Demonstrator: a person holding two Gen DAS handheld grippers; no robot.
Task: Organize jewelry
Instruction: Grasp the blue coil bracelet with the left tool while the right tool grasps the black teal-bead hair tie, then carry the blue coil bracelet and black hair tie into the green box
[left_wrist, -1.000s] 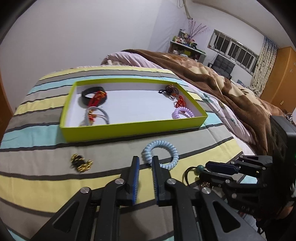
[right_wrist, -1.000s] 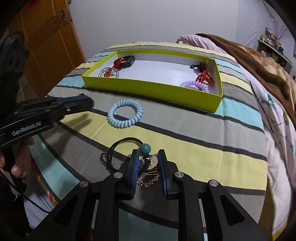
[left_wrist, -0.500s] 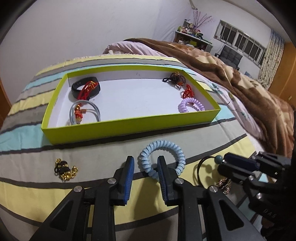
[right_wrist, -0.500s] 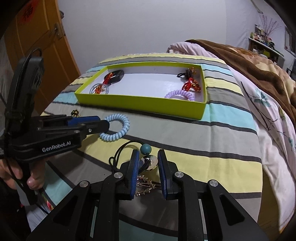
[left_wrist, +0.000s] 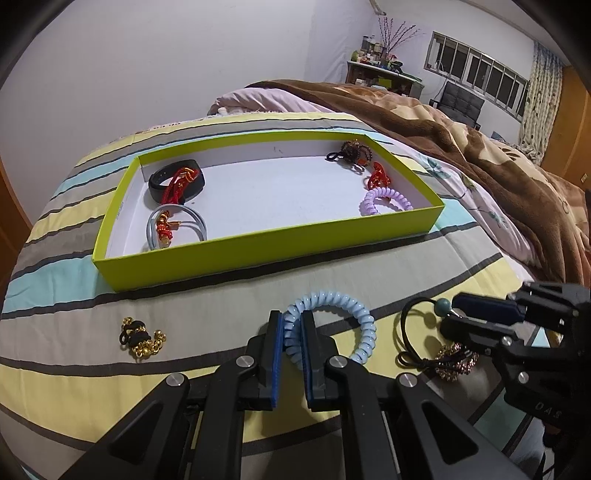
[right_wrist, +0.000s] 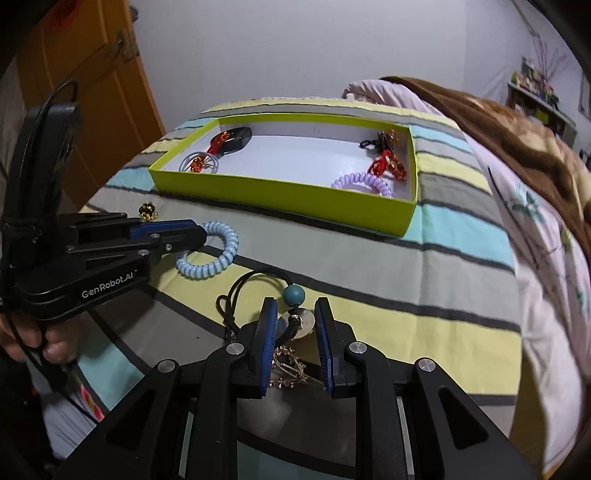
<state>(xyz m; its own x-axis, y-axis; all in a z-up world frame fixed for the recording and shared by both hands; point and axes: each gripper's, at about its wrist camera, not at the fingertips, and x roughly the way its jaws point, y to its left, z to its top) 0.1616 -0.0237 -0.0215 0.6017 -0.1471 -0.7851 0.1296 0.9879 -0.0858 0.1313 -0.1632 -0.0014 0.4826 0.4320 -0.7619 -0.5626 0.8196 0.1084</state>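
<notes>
A lime-green tray (left_wrist: 266, 243) (right_wrist: 280, 192) lies on the striped bedspread and holds several bracelets and hair ties. My left gripper (left_wrist: 292, 325) (right_wrist: 201, 232) is shut on the near side of a light blue coil hair tie (left_wrist: 360, 325) (right_wrist: 218, 258) in front of the tray. My right gripper (right_wrist: 293, 314) (left_wrist: 458, 314) is around a black cord necklace with a teal bead (right_wrist: 293, 294) (left_wrist: 442, 306) and a silver disc (right_wrist: 304, 323); its jaws stand slightly apart either side of the cord. A gold chain piece (right_wrist: 288, 373) lies under it.
A black-and-gold bracelet (left_wrist: 142, 338) (right_wrist: 147, 210) lies on the bedspread at the left, in front of the tray. A brown blanket (left_wrist: 461, 147) covers the bed's right side. A wooden door (right_wrist: 85, 92) stands at the left.
My left gripper moved forward and closed on the blue coil tie. My right gripper stayed around the necklace; both views came closer to the tray.
</notes>
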